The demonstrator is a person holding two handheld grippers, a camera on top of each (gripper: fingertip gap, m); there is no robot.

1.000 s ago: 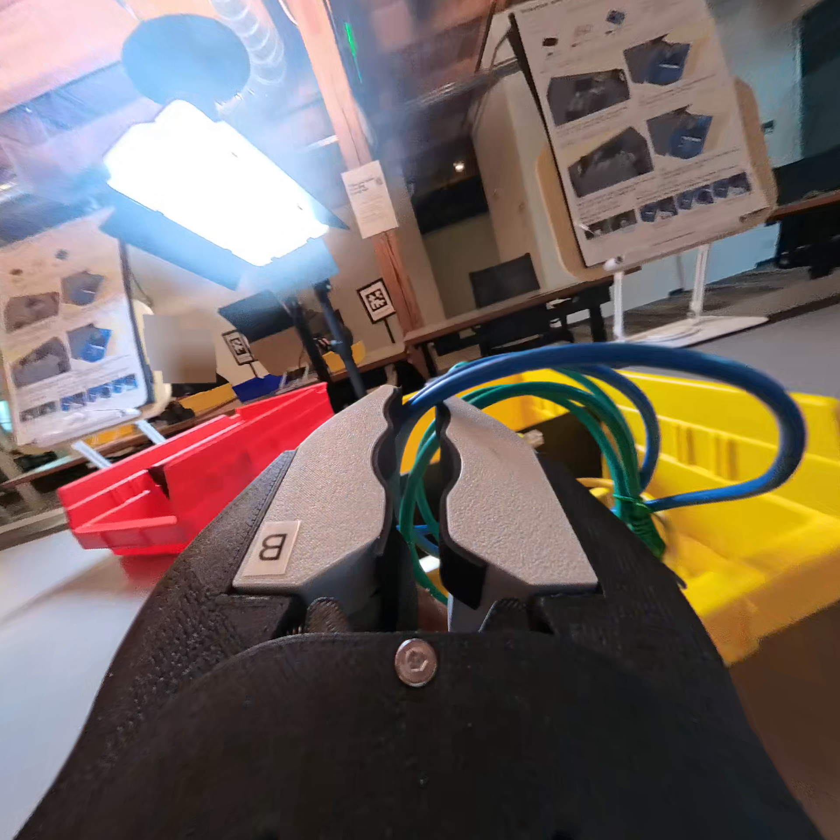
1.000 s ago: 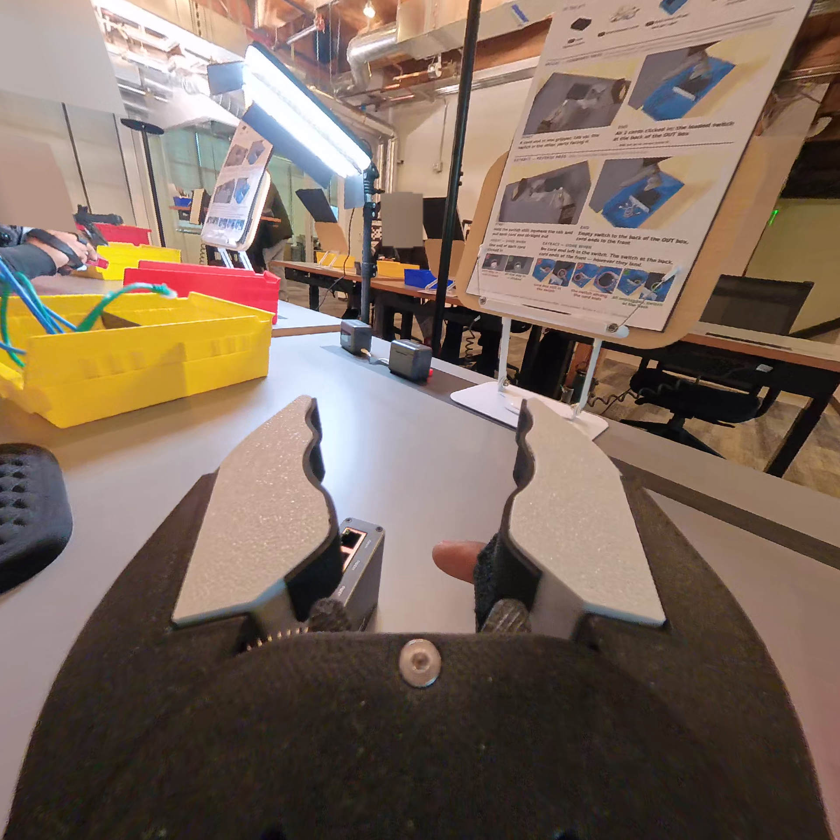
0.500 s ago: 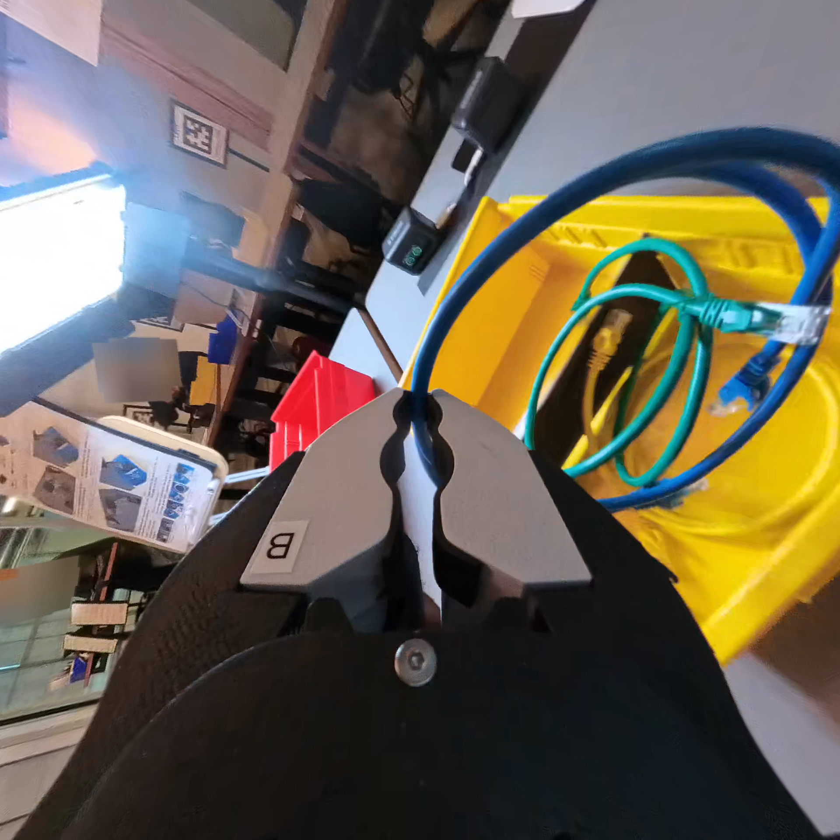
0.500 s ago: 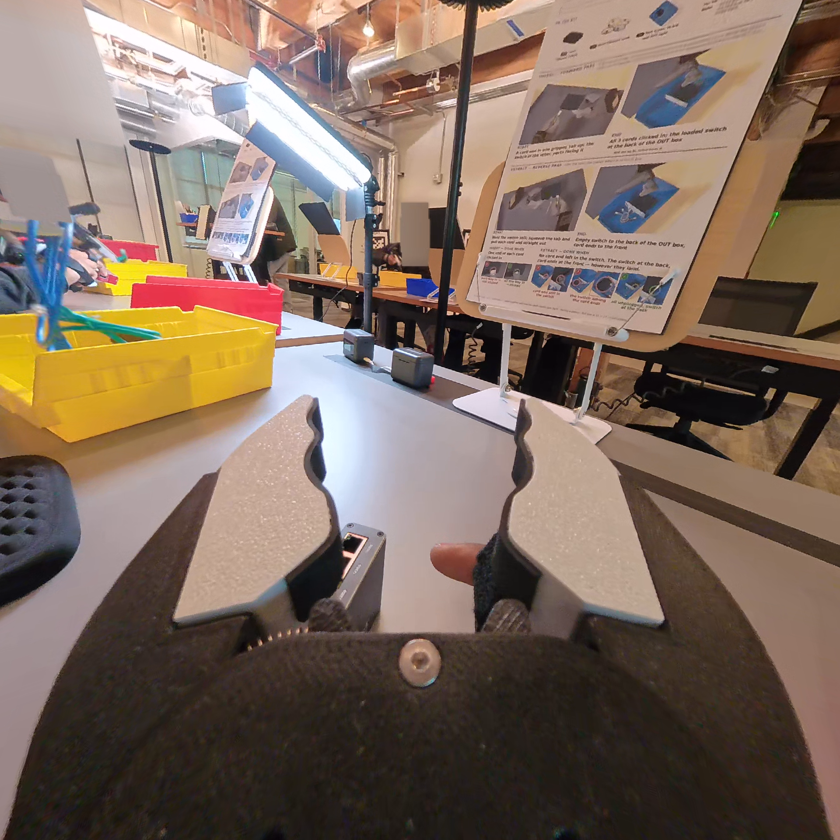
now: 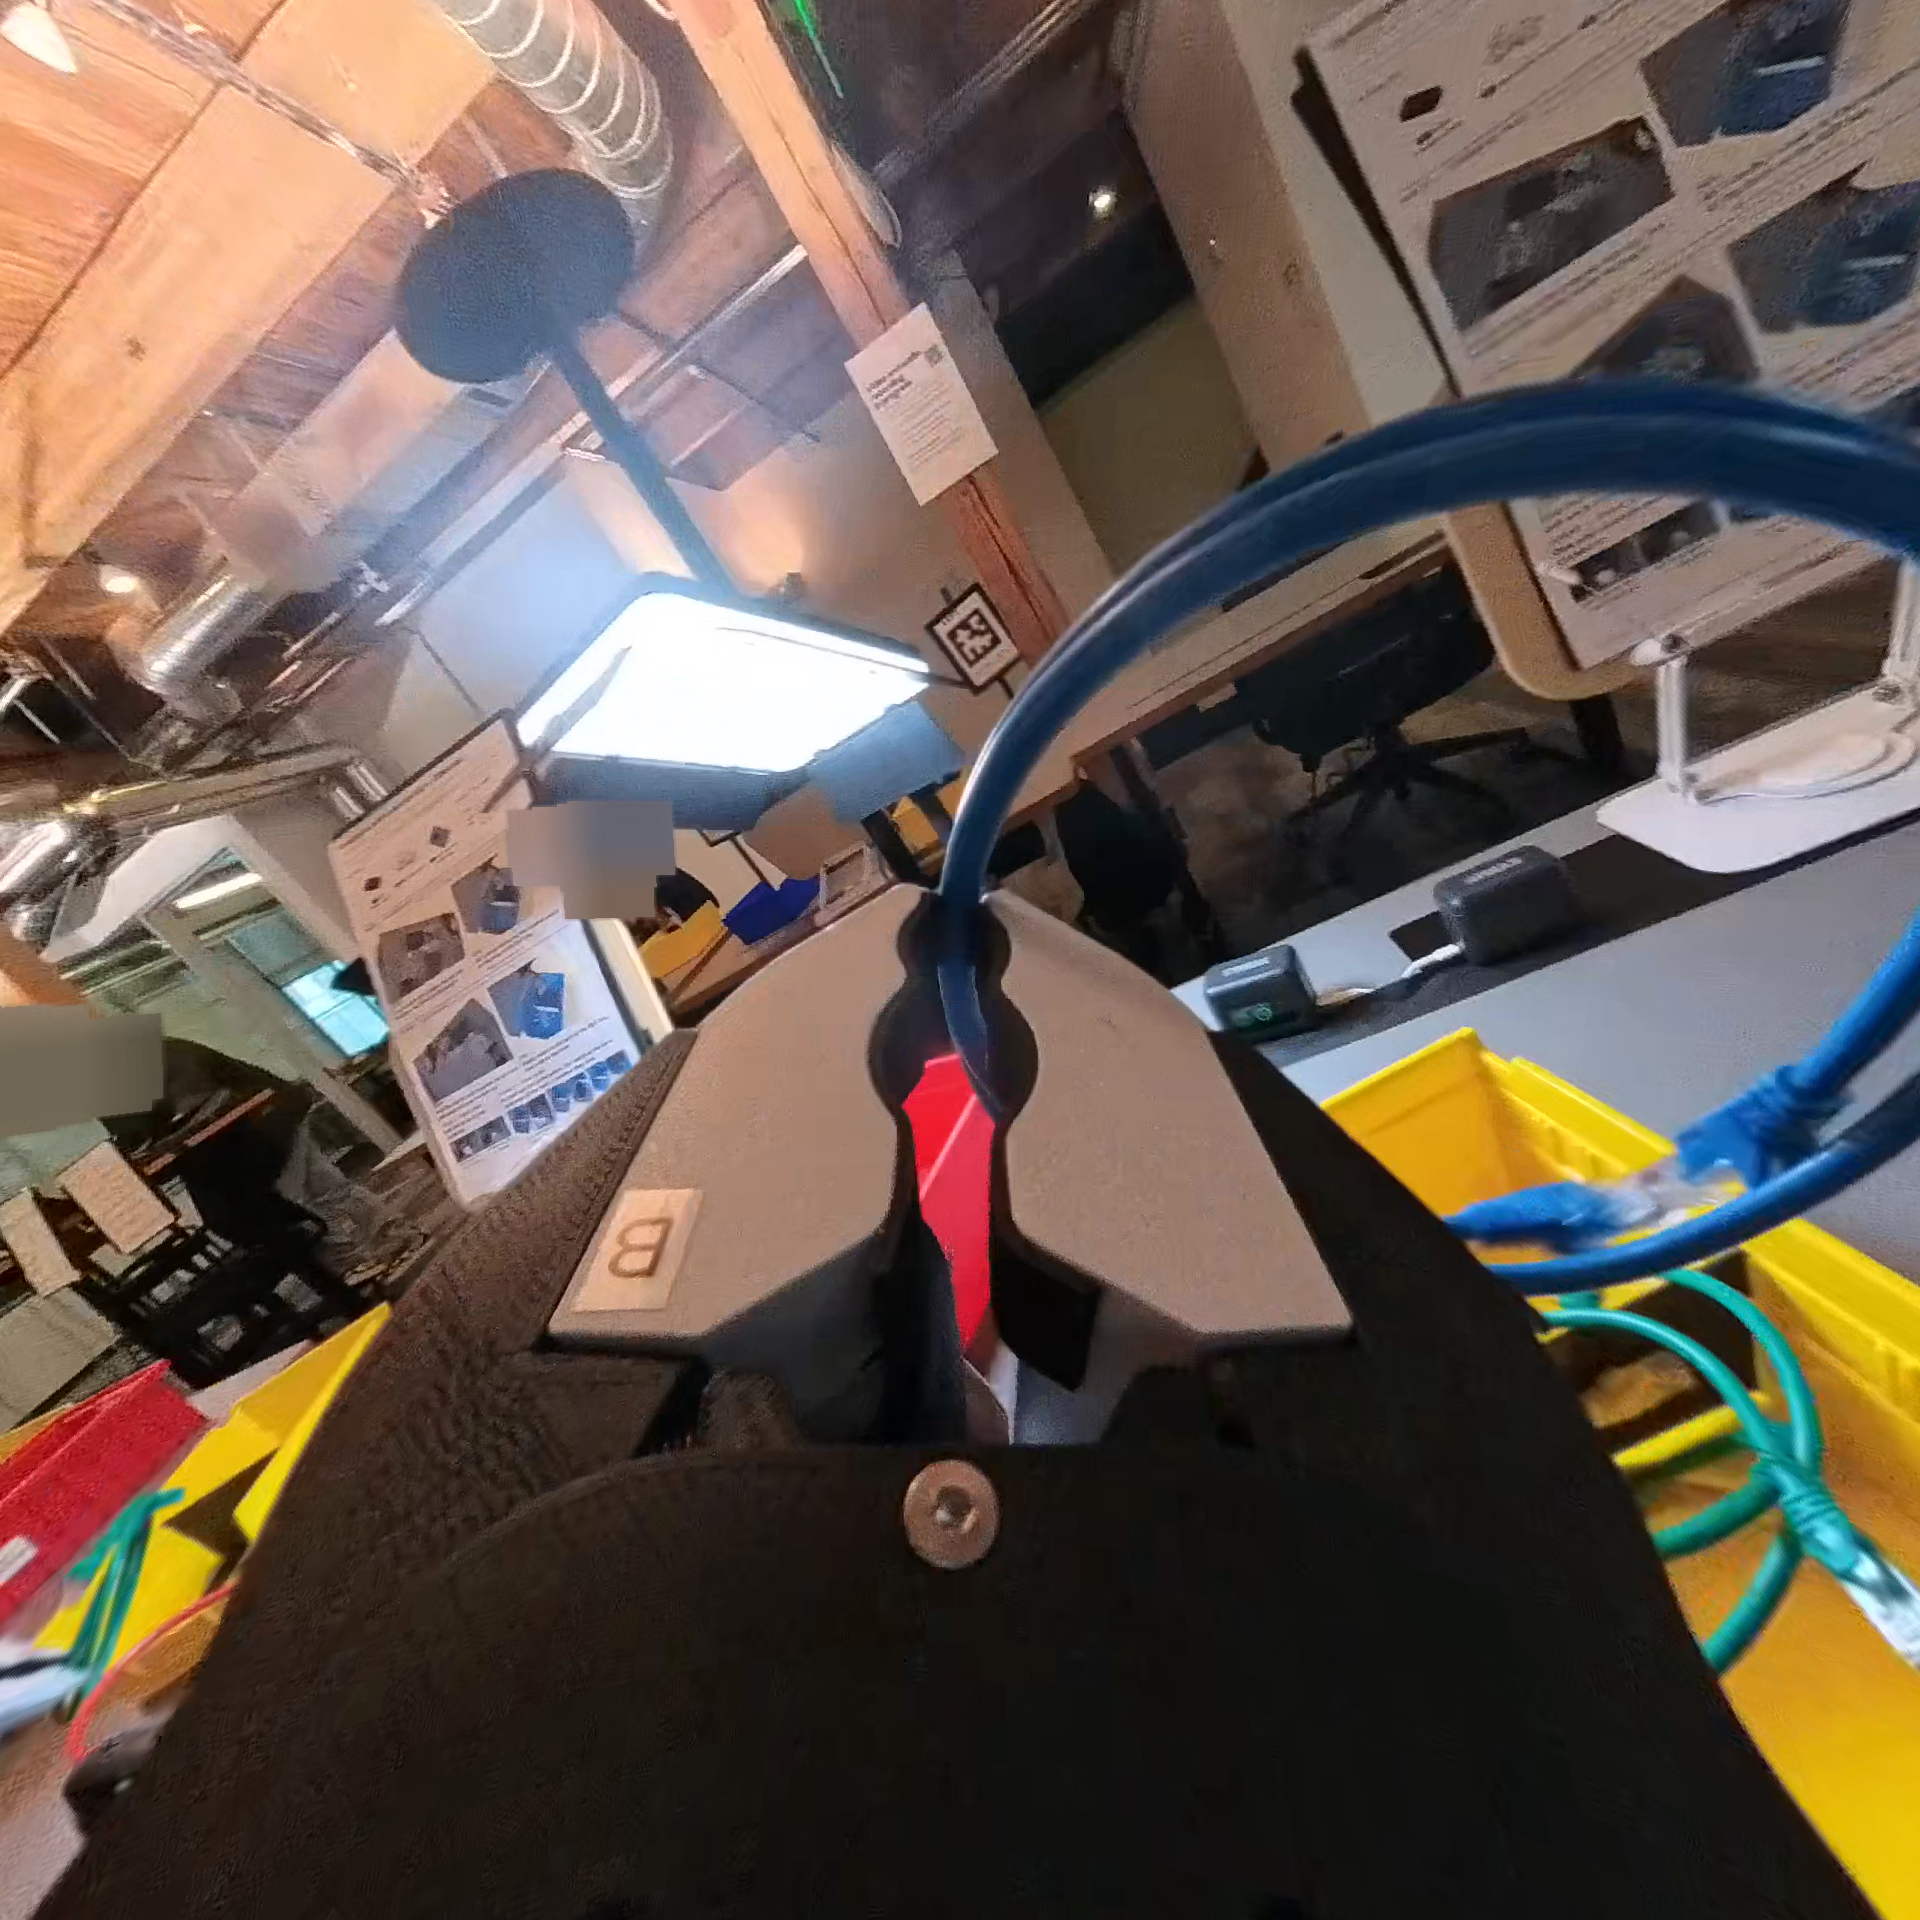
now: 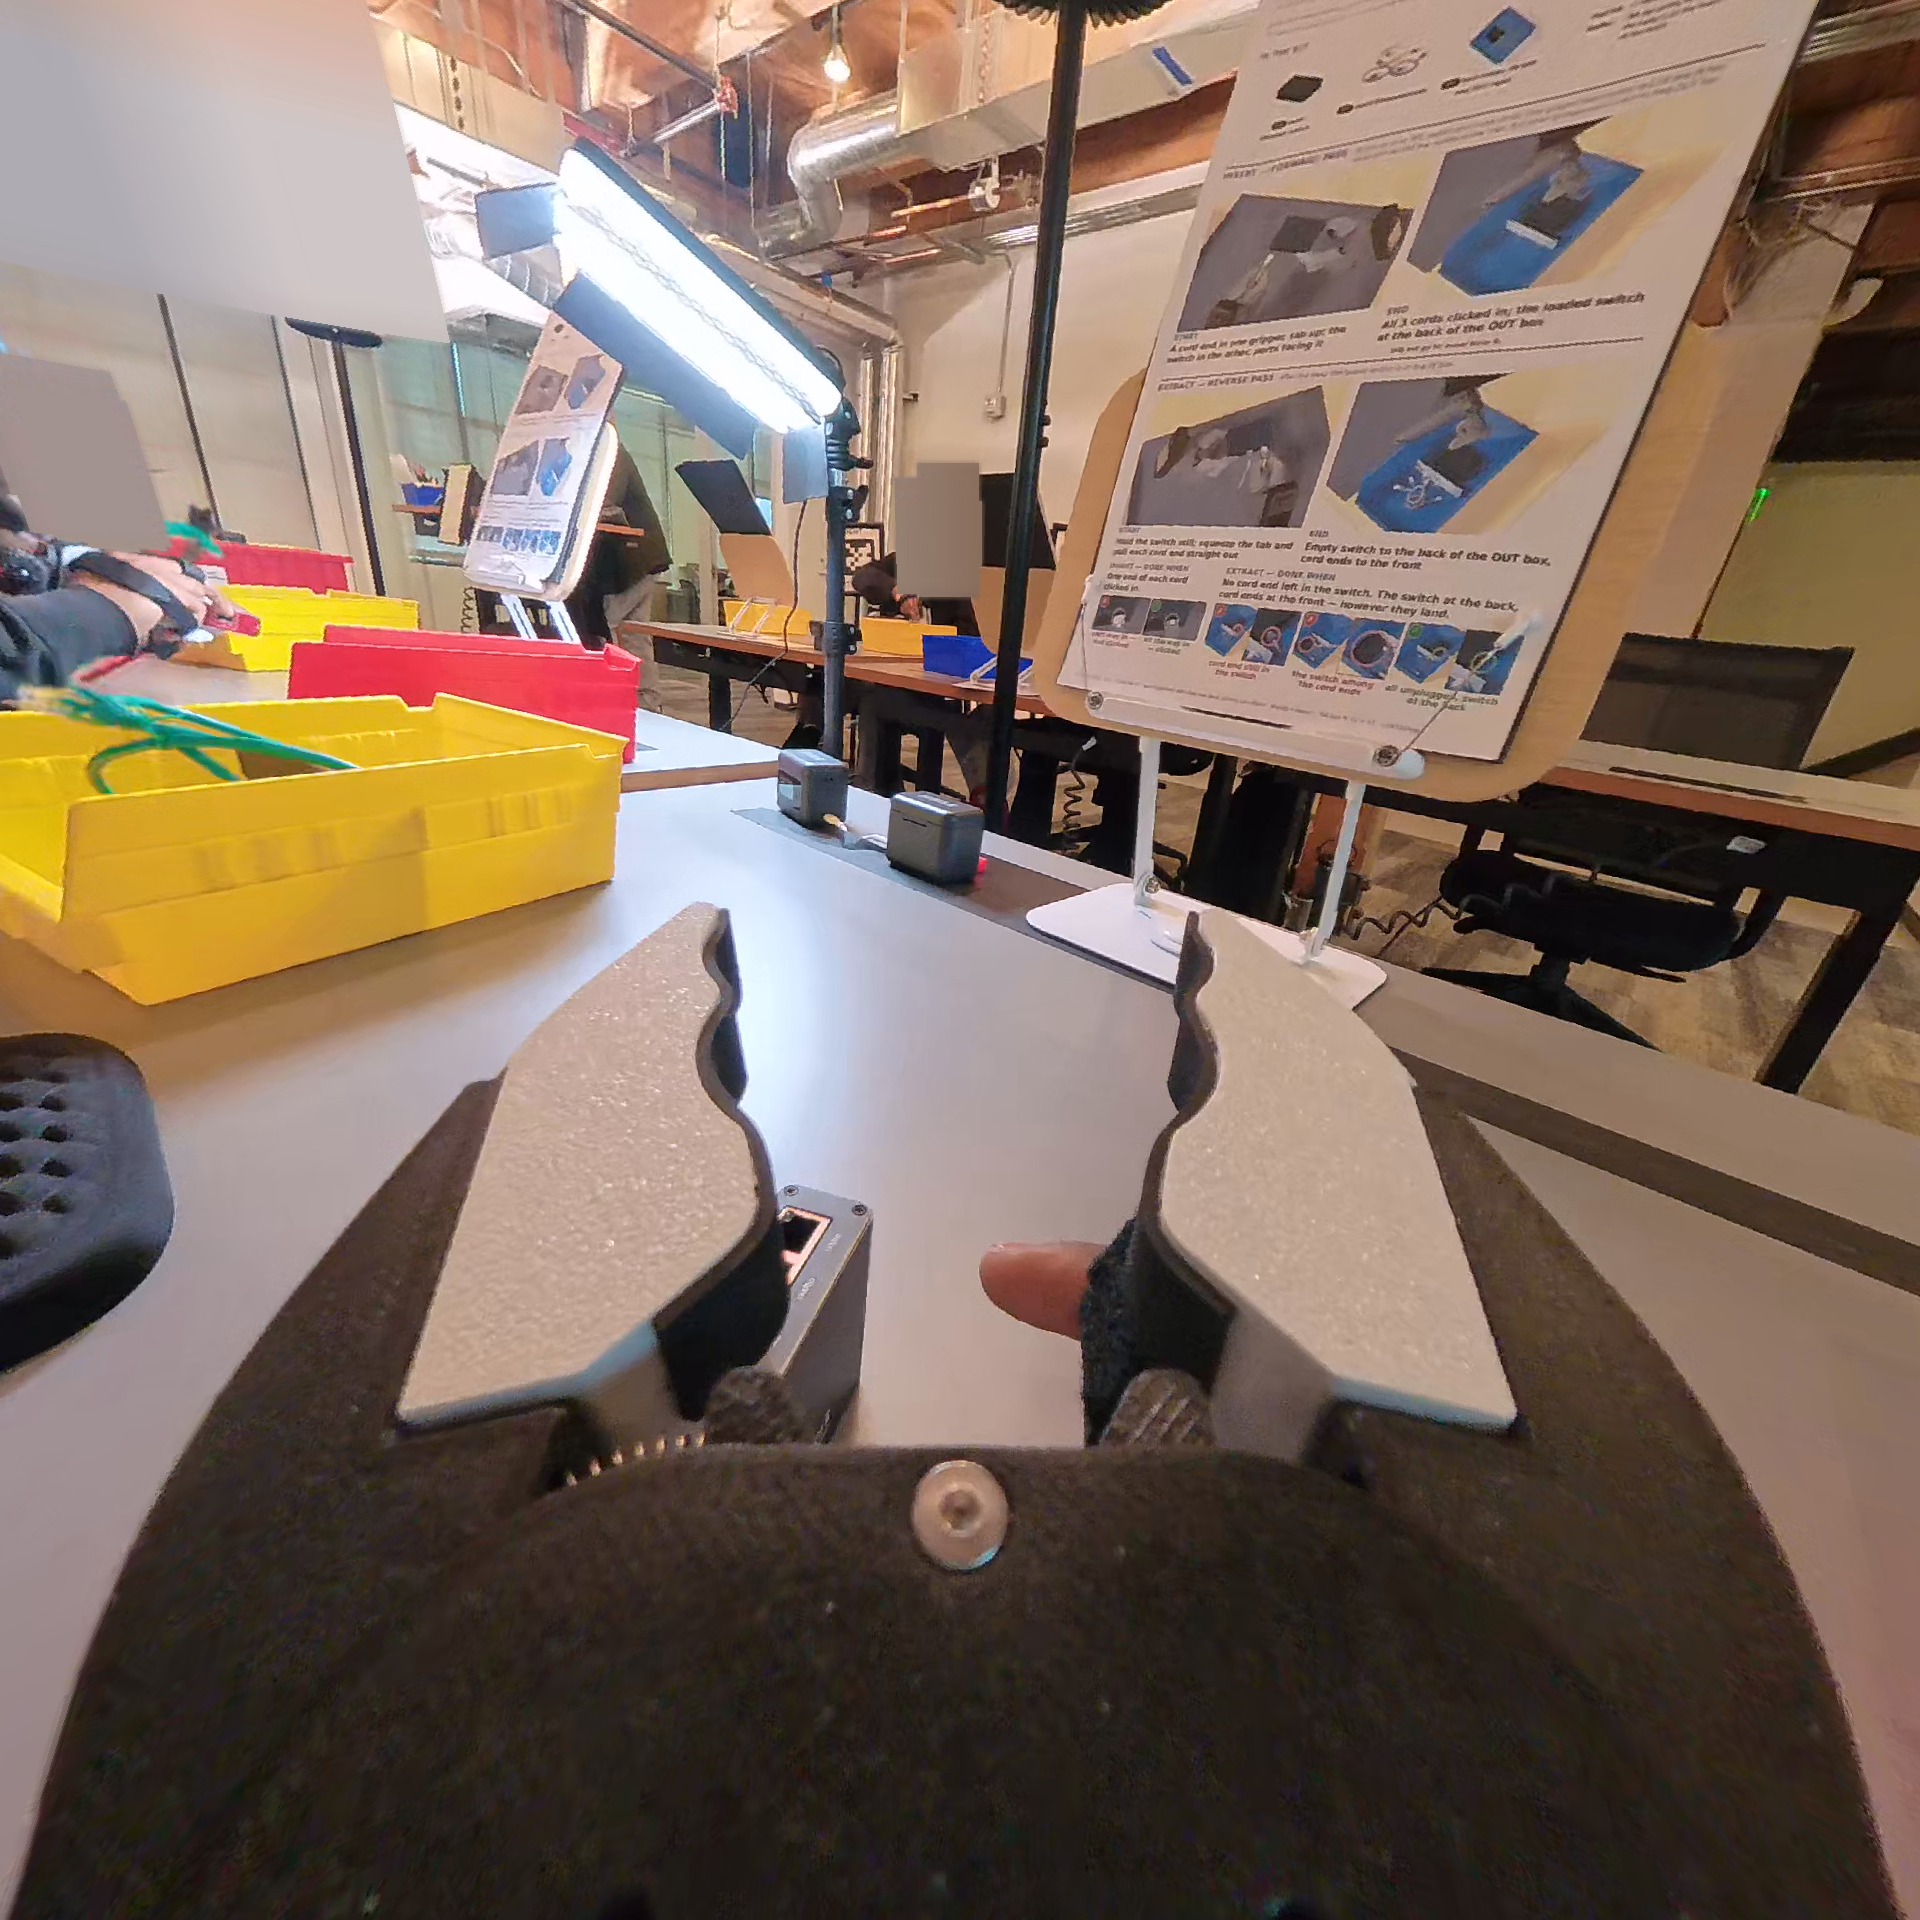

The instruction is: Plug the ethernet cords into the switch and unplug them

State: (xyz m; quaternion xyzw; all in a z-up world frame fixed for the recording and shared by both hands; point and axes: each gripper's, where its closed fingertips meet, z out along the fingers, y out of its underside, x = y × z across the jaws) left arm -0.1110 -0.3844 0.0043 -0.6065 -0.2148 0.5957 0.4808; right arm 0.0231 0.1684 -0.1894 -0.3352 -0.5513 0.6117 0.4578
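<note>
My left gripper (image 5: 956,920) is shut on a blue ethernet cord (image 5: 1299,488), pinched at the fingertips. The cord arcs up and to the right in a loop, and its blue plugs (image 5: 1725,1138) hang above the yellow bin (image 5: 1455,1101). A green cord (image 5: 1766,1455) lies in that bin. My right gripper (image 6: 956,935) is open, low over the grey table (image 6: 935,1060). The black switch (image 6: 826,1283) sits on the table against the inside of its left finger, ports facing away. A bare fingertip (image 6: 1039,1283) shows by the right finger.
The yellow bin (image 6: 312,873) with the green cord (image 6: 177,727) stands at the left, a red bin (image 6: 468,675) behind it. Two small black devices (image 6: 935,831) and an instruction board on a white stand (image 6: 1205,925) are at the table's far edge. A black padded block (image 6: 62,1174) is at the left. Some 60 centimetres of space lies between my two pairs of fingers.
My left gripper has swung and lifted with the blue cord still pinched, so the loop now hangs above the yellow bin and the green cord stays inside. The right gripper has not moved.
</note>
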